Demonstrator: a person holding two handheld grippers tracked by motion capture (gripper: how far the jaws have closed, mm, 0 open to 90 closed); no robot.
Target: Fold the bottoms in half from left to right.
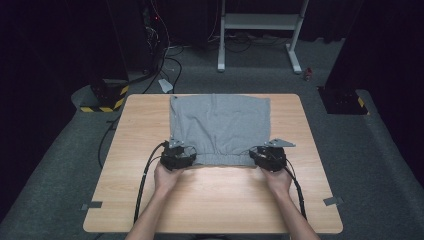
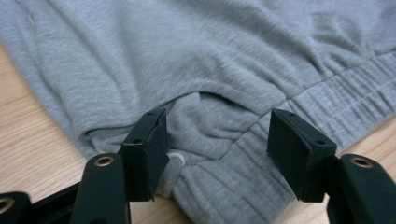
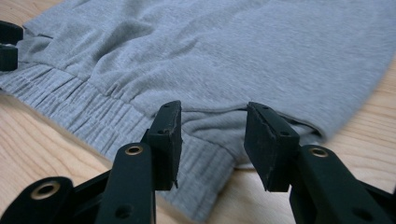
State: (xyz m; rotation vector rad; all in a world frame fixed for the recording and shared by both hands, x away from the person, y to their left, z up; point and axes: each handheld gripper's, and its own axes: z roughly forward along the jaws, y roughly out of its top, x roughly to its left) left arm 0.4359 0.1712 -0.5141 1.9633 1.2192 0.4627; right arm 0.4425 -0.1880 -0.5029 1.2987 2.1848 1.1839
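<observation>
Garment: grey ribbed-hem sweatshirt [image 1: 220,127], folded flat mid-desk [image 1: 210,205].
Left gripper [image 2: 217,154]: fingers wide, straddling hem corner.
Right gripper [image 3: 212,144]: same, other corner.
Progress: hem unlifted; next fold remains.

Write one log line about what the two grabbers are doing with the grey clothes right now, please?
left gripper: open, jaws astride waistband corner | right gripper: open at other corner | grey garment: flat on table
</observation>
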